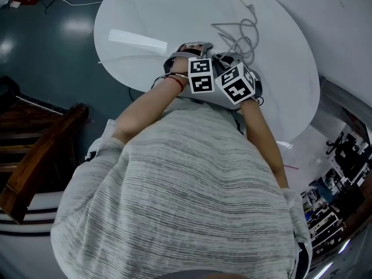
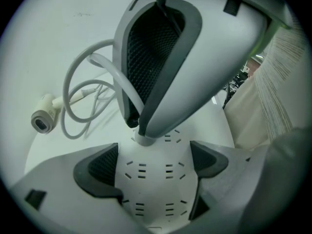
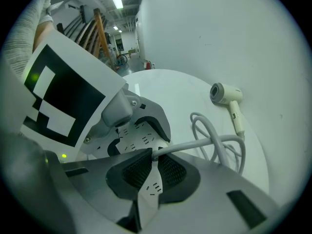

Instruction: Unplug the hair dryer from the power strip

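- Nearest: left hand-held gripper [image 2: 155, 164], jaws clamped on either flank of the power strip [image 2: 156, 191]. The dark pads [image 2: 97, 167] bear on its sides. The strip is held at the near edge of the counter [image 1: 139, 16].
- Just above it: right hand-held gripper [image 3: 152, 161], jaws pressed together on the plug [image 2: 144, 139], pinching it where the cable leaves.
- Progress (judged): both holds are set. The plug base looks seated against the strip face, so the pull itself is not yet done. What is left is to draw the plug straight out while the strip is braced.
- Materials, close in: the strip is white hard plastic with a flat face and rows of short slots. The pads are black, curved and fine-meshed. The gripper shells are smooth pale grey.
- Beyond: cord [image 3: 209, 139], pale, round and rubbery-looking. It runs from the plug into loose loops lying on the counter.
- Farthest: hair dryer [image 3: 225, 92], cream, with a short barrel, a round mouth and a straight handle. It lies past the loops, well apart from both grippers.
- The counter is round, white, smooth and faintly glossy.
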### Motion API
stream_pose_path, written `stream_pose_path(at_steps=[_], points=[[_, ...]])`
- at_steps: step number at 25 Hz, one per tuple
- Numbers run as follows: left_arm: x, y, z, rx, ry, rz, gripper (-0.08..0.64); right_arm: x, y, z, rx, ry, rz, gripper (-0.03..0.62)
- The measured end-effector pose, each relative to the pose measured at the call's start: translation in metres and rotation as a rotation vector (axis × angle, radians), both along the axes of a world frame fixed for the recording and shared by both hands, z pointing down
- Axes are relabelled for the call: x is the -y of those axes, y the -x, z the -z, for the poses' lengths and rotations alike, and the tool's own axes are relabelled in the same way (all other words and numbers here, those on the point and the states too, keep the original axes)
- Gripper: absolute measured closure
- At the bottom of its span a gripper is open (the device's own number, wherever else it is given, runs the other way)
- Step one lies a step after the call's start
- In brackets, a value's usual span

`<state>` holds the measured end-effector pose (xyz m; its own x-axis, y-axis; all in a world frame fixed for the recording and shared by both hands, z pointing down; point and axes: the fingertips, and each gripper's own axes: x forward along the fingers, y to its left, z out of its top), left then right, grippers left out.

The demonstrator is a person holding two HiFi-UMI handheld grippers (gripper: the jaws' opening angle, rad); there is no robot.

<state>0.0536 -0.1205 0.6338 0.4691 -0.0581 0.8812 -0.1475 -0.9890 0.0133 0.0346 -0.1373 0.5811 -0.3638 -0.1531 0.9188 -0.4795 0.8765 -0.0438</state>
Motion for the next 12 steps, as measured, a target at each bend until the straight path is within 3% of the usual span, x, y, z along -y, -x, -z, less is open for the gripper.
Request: stream_pose_path(at_steps=[3, 7, 12], points=[[0.000, 0.001, 0.001, 0.001, 0.002, -0.001, 0.110, 0.002, 0.003, 0.009, 0.010, -0.013, -0.004, 0.541], [0.000, 0.005, 0.002, 0.007, 0.010, 0.001, 0.109, 0.023, 0.013, 0.063, 0.059, -0.076, 0.003, 0.541], [-0.001, 0.003, 0.000, 0.010, 0.008, 0.003, 0.109, 0.035, -0.004, 0.099, 0.102, -0.107, -0.048, 0.540]])
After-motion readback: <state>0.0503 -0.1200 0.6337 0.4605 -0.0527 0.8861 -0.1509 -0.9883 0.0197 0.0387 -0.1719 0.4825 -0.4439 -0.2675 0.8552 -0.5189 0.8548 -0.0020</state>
